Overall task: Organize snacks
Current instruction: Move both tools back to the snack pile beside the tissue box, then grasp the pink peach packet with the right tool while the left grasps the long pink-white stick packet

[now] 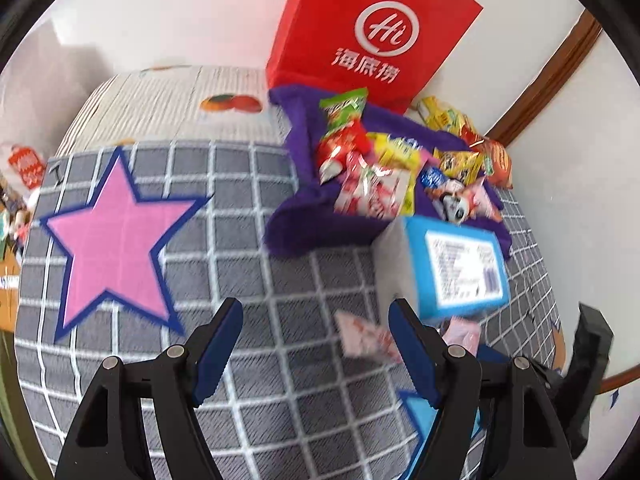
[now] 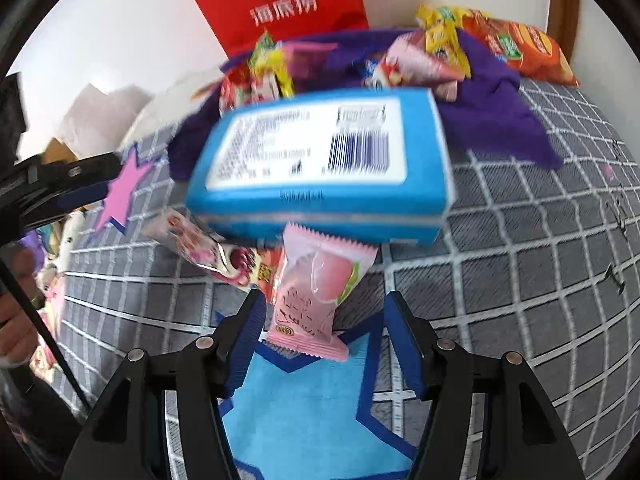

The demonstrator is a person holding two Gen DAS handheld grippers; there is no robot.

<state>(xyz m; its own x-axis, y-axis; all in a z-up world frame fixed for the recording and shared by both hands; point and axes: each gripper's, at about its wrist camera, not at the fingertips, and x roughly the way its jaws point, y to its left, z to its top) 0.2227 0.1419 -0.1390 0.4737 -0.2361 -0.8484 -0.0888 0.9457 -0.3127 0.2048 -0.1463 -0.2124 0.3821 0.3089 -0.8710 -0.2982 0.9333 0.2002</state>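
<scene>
A blue snack box (image 1: pixel 452 268) stands on the grey checked cloth (image 1: pixel 248 184); it also shows in the right wrist view (image 2: pixel 320 168), blurred. A pink peach snack packet (image 2: pixel 316 292) lies just ahead of my open right gripper (image 2: pixel 324 344), over a blue star (image 2: pixel 304 408). A pink-white wrapper (image 2: pixel 192 244) lies left of it, also seen in the left wrist view (image 1: pixel 364 336). My left gripper (image 1: pixel 316 352) is open and empty above the cloth. A pile of snacks (image 1: pixel 384 168) sits on a purple cloth (image 1: pixel 296 220).
A pink star (image 1: pixel 116 240) lies on the cloth at the left. A red paper bag (image 1: pixel 372 28) stands at the back against the wall. Orange and yellow packets (image 2: pixel 516 44) lie at the back right. The right gripper's body (image 1: pixel 588 372) shows at the right edge.
</scene>
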